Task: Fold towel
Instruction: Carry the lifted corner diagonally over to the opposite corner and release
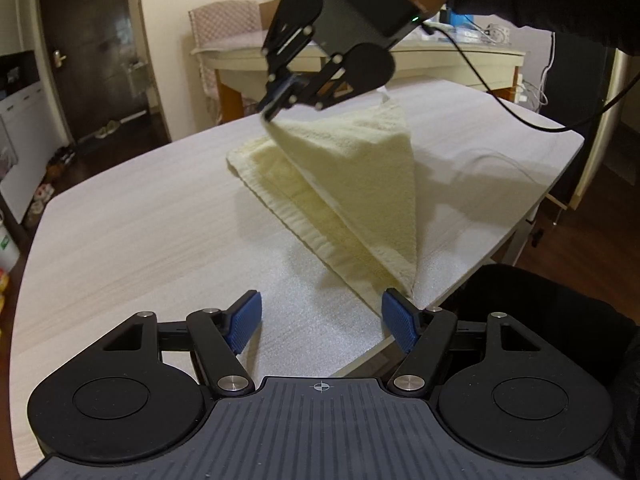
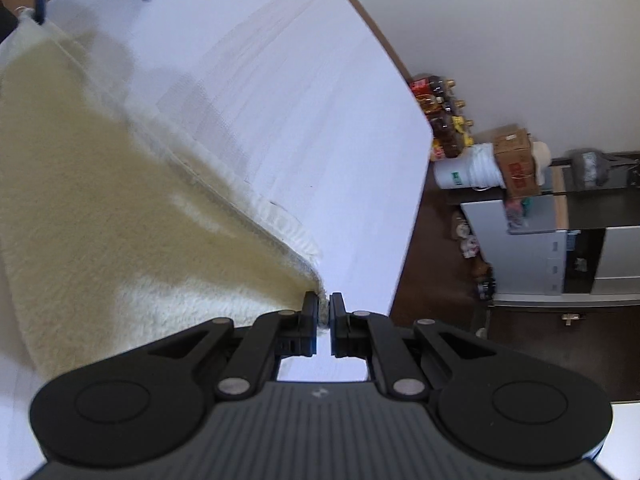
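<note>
Cream towel (image 1: pixel 340 184): corner clamped in right claw (image 2: pixel 324 312), lifted over desk (image 1: pixel 140 208); left claw (image 1: pixel 322 320) apart, near corner just beside its right pad.

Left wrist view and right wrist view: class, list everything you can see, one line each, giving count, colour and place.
towel: one, pale yellow, on the table, one corner lifted.
table: one, light wood grain, under the towel.
door: one, dark brown, far left.
bucket: one, white, on the floor past the table.
cardboard box: one, brown, beside the bucket.
left tongs: blue pads, open, at the towel's near corner.
right tongs: black, shut on the lifted corner.
</note>
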`<state>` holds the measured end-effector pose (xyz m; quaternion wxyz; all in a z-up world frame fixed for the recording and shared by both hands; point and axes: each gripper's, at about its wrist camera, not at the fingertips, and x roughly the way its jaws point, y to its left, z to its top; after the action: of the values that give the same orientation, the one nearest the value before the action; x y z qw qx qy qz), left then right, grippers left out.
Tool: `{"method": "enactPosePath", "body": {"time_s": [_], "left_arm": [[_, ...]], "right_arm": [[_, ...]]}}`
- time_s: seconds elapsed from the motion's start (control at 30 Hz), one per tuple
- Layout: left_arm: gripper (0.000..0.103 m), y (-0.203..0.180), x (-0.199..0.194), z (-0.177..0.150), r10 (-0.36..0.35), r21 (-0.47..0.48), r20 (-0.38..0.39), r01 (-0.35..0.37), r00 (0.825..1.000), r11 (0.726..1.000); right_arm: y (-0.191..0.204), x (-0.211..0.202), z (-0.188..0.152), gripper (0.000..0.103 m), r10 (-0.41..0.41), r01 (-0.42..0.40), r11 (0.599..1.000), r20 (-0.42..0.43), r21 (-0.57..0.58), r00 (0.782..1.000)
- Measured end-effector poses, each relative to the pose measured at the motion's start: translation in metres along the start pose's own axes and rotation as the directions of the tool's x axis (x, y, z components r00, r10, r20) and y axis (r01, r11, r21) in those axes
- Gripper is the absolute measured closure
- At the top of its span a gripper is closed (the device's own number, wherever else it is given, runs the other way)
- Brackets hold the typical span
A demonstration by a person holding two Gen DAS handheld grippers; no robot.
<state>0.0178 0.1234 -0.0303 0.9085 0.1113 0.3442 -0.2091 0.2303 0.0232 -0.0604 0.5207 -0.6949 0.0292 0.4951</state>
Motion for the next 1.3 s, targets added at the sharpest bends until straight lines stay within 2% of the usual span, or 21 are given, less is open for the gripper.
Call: {"method": "enactPosePath", "body": {"time_s": [0.2, 0.33, 0.37, 0.57, 0.73, 0.8, 0.87, 1.0, 1.1, 1.2, 1.3], "left_arm": [[0.029, 0.002, 0.002, 0.0, -0.012, -0.028, 0.004, 0.012, 1.0, 1.0], [0.027, 0.001, 0.004, 0.0, -0.013, -0.039, 0.006, 0.013, 1.0, 0.999], [0.027, 0.0, 0.004, 0.0, -0.013, -0.041, 0.006, 0.014, 1.0, 0.999], [0.026, -0.002, 0.006, -0.001, -0.017, -0.049, 0.006, 0.018, 1.0, 0.999], [0.025, -0.006, 0.007, 0.001, -0.014, -0.056, 0.001, 0.014, 1.0, 0.998], [0.025, -0.005, 0.007, 0.001, -0.012, -0.059, 0.0, 0.012, 1.0, 0.998], [0.025, -0.006, 0.007, 0.001, -0.009, -0.063, -0.003, 0.009, 1.0, 0.998], [0.025, -0.009, 0.004, 0.0, -0.015, -0.062, -0.011, 0.015, 1.0, 0.998], [0.025, -0.017, 0.001, 0.0, -0.033, -0.044, -0.018, 0.032, 0.999, 0.999], [0.025, -0.028, -0.002, -0.002, -0.042, -0.015, -0.025, 0.042, 0.999, 0.999], [0.025, -0.034, -0.006, -0.004, -0.046, -0.004, -0.033, 0.046, 0.998, 0.999]], "right_arm": [[0.002, 0.017, 0.002, 0.095, 0.011, -0.011, 1.0, 0.016, -0.009, 1.0], [0.006, 0.023, 0.002, 0.077, -0.018, 0.017, 1.0, 0.03, 0.009, 0.999], [0.005, 0.024, 0.002, 0.076, -0.021, 0.021, 1.0, 0.032, 0.019, 0.999], [0.0, 0.029, 0.004, 0.076, -0.075, 0.072, 0.994, 0.04, 0.084, 0.996], [-0.002, 0.028, 0.008, 0.076, -0.072, 0.067, 0.991, 0.045, 0.119, 0.996], [-0.007, 0.018, 0.004, 0.076, -0.084, 0.074, 0.981, 0.049, 0.181, 0.995], [-0.017, -0.001, -0.005, 0.071, -0.103, 0.082, 0.952, 0.053, 0.296, 0.993], [-0.018, -0.039, -0.021, 0.061, -0.125, 0.094, 0.891, 0.04, 0.443, 0.991], [-0.004, -0.078, -0.033, 0.06, -0.131, 0.089, 0.814, 0.031, 0.574, 0.991], [0.031, -0.121, -0.035, 0.058, -0.108, 0.027, 0.709, 0.071, 0.704, 0.992], [0.051, -0.141, -0.03, 0.058, -0.104, -0.011, 0.657, 0.106, 0.753, 0.989]]}}
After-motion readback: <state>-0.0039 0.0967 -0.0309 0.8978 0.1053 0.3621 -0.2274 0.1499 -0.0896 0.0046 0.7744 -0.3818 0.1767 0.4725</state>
